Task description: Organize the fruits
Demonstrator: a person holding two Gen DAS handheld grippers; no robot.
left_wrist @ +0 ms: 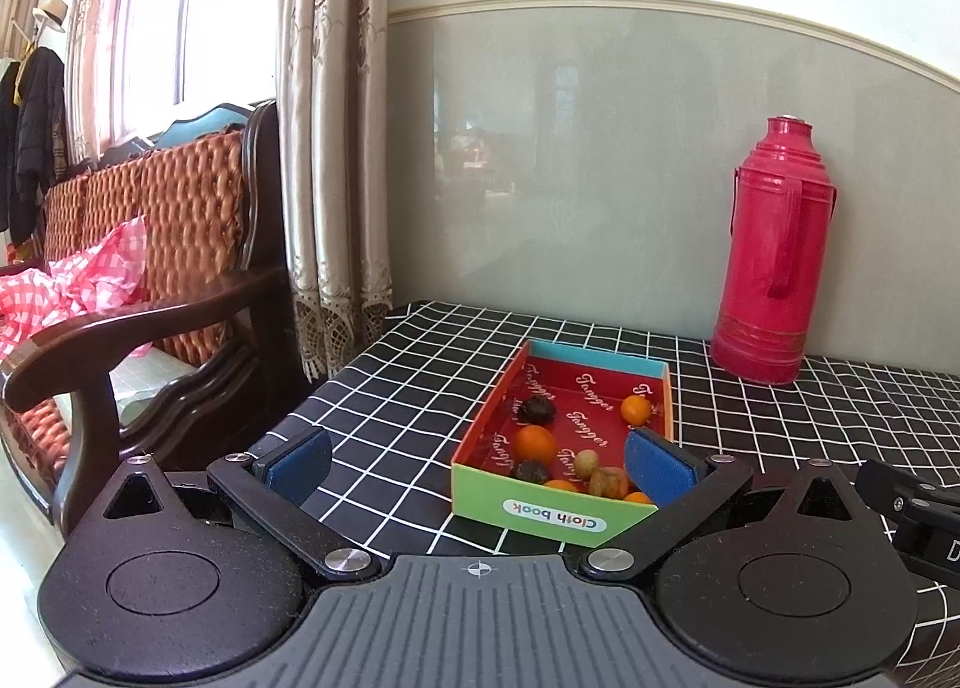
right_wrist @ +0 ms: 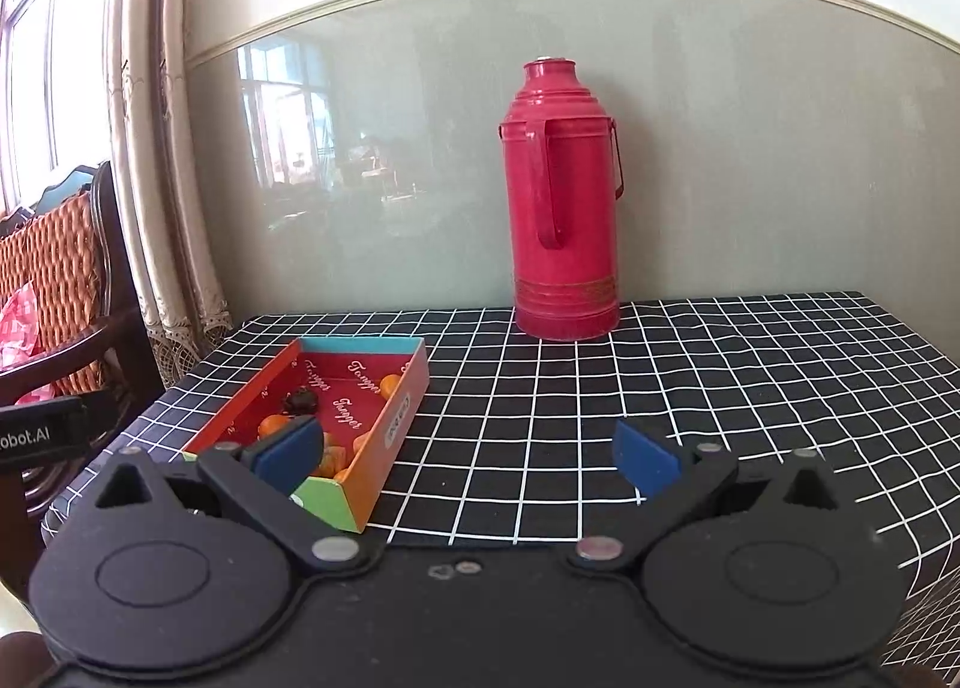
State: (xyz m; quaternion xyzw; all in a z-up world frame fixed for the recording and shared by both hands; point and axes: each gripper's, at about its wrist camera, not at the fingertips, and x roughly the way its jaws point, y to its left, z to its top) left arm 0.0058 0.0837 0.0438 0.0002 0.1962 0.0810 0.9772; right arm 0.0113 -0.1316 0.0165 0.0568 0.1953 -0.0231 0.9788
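Box (left_wrist: 558,448) of fruits (left_wrist: 534,444) near the table's left edge, long side pointing away. Straight ahead of left gripper (left_wrist: 480,463), fingers apart, probably nearer. Right gripper (right_wrist: 468,457) also spread, empty.

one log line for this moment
left tongs: open, empty | right tongs: open, empty | fruits in cloth book box | red thermos behind

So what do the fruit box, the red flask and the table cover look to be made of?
Fruit box: printed cardboard, going by its thin folded walls and glossy print. Red flask: probably painted metal or hard plastic; it is smooth, with a soft sheen and ridged bands. Table cover: black grid-patterned cloth or vinyl that drapes over the edge; which one is unclear.
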